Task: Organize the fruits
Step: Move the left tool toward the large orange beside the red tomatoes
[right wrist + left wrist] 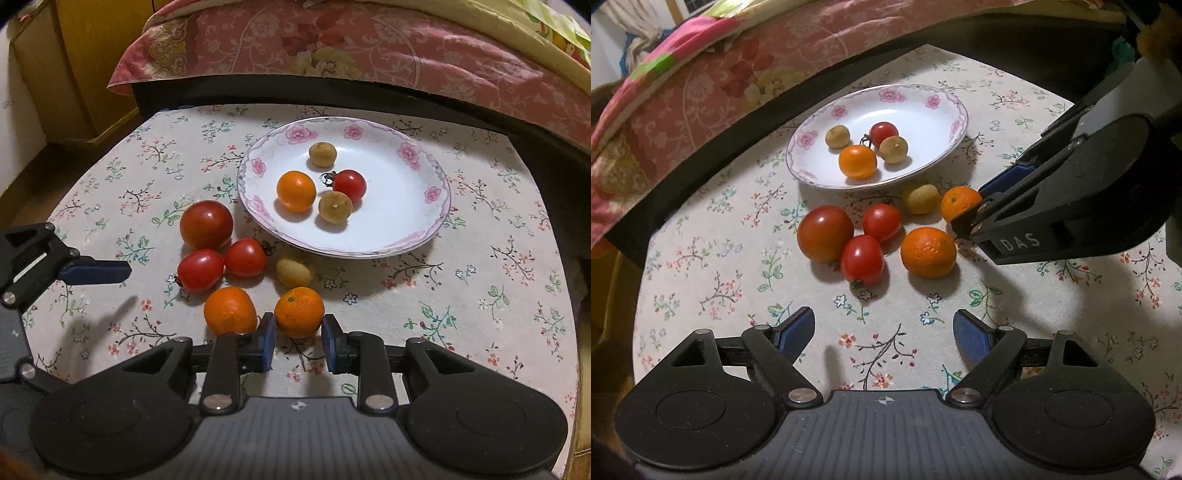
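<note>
A flowered white plate (945,99) (424,221) holds an orange fruit, a cherry tomato and two small tan fruits. In front of it on the floral cloth lie a big tomato (824,233) (206,224), two smaller tomatoes (882,221) (862,258), a yellow fruit (919,198) (294,272) and an orange (928,252) (229,310). My right gripper (971,208) (299,338) is shut on a small orange (958,203) (299,312) that rests on the cloth. My left gripper (884,317) hangs open over bare cloth, nearer than the fruit, with nothing between its pads.
A bed with a pink floral quilt (369,40) and a dark frame runs along the table's far edge. A yellow wooden cabinet (92,55) stands at the far left. Bare cloth lies right of the plate (498,277) and to the left of the fruit.
</note>
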Demonstrator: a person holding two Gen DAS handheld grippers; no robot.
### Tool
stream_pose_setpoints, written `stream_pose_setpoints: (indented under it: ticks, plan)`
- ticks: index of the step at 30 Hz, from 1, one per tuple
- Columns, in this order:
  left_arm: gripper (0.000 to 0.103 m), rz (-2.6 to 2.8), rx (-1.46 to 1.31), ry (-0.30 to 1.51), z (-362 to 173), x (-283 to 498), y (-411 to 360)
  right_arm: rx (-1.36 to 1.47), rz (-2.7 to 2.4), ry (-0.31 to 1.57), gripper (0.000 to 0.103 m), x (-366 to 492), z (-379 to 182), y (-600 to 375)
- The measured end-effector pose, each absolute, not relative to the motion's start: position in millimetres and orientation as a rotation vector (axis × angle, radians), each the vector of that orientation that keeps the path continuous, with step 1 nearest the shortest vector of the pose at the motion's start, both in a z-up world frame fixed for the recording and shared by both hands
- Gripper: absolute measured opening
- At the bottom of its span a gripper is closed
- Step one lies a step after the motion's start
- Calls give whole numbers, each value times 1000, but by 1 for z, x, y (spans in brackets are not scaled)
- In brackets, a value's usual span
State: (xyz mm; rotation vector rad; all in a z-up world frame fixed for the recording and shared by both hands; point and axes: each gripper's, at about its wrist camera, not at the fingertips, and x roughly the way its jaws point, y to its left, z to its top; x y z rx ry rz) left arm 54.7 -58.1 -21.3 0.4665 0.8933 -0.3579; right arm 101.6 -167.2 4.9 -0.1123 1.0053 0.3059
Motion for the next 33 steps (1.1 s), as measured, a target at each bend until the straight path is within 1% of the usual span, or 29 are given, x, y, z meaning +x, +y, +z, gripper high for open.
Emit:
stream_pose_setpoints:
  ticks: [10, 16, 33]
  plan:
    - [87, -342, 600, 820, -30, 48, -74, -102, 288, 1003, 26, 100, 6, -176]
    - [87, -377, 501, 876, -26, 54, -69, -103, 291, 1009, 26, 99, 6, -176]
    - [87, -410, 435, 932, -30, 64, -79, -84, 277, 1006, 26, 97, 7, -187]
